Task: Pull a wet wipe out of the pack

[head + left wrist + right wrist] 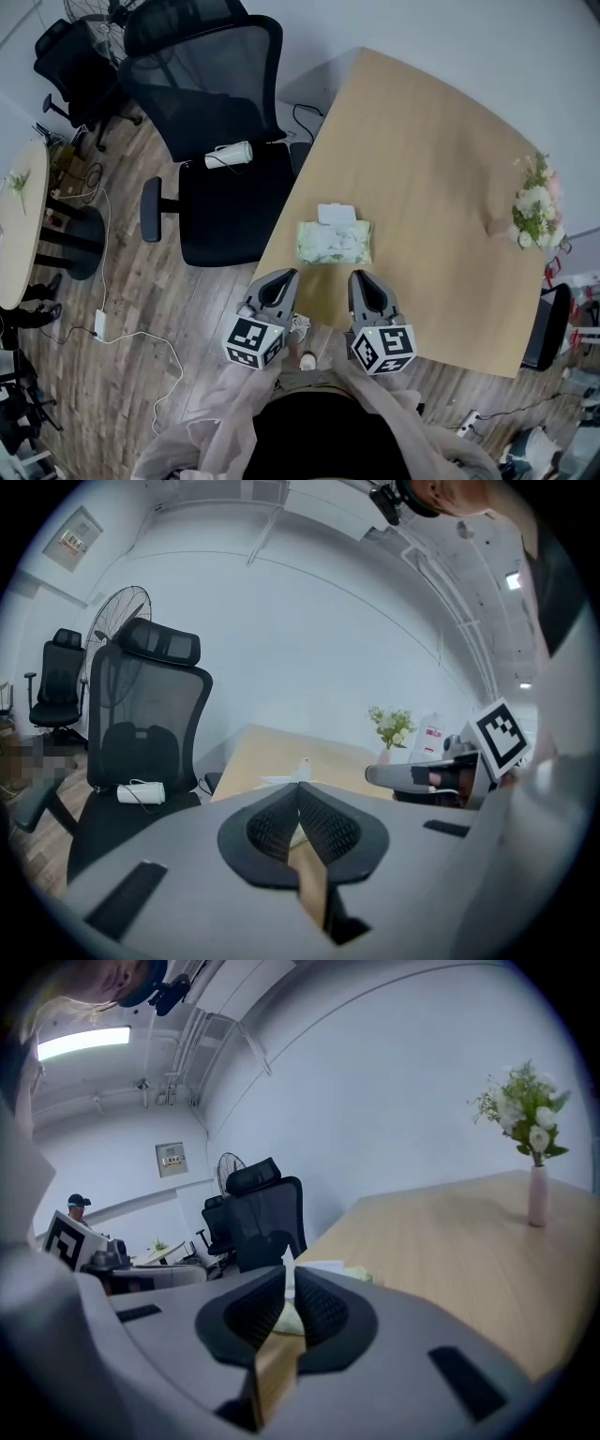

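Observation:
A green and white wet wipe pack [335, 242] lies flat on the wooden table [431, 150], its white lid [336, 214] flipped back on the far side. Both grippers hover side by side at the table's near edge, just short of the pack and pointing at it. My left gripper [278, 284] has its jaws shut with nothing between them [298, 785]. My right gripper [367, 287] stands open by a narrow slit, also with nothing in it [287, 1269]. A white wipe tip [304, 764] sticks up from the pack, and the pack [360, 1274] shows just past the right jaws.
A black office chair [220, 141] stands against the table's left side with a white cylinder [230, 155] and cable on its seat. A vase of white flowers [536, 211] is at the table's right edge. Cables lie on the wooden floor [141, 328].

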{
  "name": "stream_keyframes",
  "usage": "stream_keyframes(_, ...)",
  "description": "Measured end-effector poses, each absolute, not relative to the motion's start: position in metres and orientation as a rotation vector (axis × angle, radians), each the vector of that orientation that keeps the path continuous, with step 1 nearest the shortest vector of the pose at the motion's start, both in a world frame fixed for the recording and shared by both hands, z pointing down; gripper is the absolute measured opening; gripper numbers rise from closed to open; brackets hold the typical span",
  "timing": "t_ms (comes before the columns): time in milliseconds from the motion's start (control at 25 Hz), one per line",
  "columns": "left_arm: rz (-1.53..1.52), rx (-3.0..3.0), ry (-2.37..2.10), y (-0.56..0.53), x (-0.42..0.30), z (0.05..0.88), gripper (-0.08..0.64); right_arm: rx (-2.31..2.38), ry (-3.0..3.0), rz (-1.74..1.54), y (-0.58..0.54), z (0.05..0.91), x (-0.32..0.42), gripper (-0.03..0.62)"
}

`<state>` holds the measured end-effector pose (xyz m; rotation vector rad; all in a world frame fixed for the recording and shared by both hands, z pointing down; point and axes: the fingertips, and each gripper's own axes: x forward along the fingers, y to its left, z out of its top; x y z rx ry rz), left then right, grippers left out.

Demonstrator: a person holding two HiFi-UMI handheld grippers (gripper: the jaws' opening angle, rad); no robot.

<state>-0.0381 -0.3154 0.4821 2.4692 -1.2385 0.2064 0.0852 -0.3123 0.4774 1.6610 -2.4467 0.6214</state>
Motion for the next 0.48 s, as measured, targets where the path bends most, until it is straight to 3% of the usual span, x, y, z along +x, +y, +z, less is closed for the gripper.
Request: stream_keyframes(480, 0.248, 2.435, -1.184, -0.369, -0.037, 0.507, 0.009, 1.651, -2.335, 0.638, -0.363, 0.504, 0.089, 0.105)
